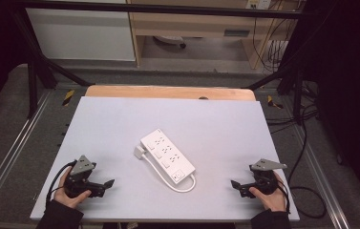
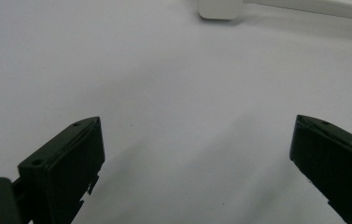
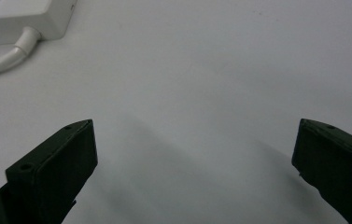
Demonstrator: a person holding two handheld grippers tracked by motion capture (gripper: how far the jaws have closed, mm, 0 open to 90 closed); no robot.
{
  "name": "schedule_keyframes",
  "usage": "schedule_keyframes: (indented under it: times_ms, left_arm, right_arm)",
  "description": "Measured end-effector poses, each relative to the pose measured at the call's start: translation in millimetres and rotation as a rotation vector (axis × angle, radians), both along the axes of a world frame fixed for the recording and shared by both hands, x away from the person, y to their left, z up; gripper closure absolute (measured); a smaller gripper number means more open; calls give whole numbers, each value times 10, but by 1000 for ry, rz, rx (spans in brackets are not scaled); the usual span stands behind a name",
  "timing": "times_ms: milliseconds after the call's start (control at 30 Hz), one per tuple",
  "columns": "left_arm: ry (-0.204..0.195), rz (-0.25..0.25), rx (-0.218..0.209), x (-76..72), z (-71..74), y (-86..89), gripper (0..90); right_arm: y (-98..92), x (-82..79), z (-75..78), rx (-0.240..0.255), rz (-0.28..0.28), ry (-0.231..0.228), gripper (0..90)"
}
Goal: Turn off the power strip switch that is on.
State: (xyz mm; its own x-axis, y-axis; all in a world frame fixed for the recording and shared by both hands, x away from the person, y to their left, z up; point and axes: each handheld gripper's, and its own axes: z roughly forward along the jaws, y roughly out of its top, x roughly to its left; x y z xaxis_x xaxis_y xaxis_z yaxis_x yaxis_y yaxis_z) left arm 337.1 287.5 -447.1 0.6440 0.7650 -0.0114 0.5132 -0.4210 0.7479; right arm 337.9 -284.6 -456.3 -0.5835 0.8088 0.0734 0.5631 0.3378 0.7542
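left tool (image 1: 110,183) rests low on the near-left of the desk (image 1: 106,124), held in a hand (image 1: 68,193), jaws spread wide with nothing between them, pointing toward the desk's middle. ahead of it and off to its right lies a white power strip (image 1: 167,157), set diagonally and well apart from both tools. a small white plug (image 1: 139,152) sits just beside the strip's left edge; the strip's cord (image 1: 185,186) loops at its near end. right tool (image 1: 235,184), held in the other hand (image 1: 269,194) at the near-right, jaws also wide and empty, faces the strip, which lies ahead to its left.
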Motion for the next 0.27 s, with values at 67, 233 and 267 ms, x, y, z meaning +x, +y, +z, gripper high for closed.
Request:
schedule_keyframes:
  times_ms: [67,233,267]
  left_arm:
    - [5,-2,1,3,-5,-6,27]
    - [9,-1,5,6,0,-7,19]
    - [9,0,5,6,1,-7,19]
  right_arm:
    - [-19,-3,-1,7,3,-4,7]
    - [-31,-17,13,8,-10,-12,7]
    - [-37,-20,17,11,-10,-10,7]
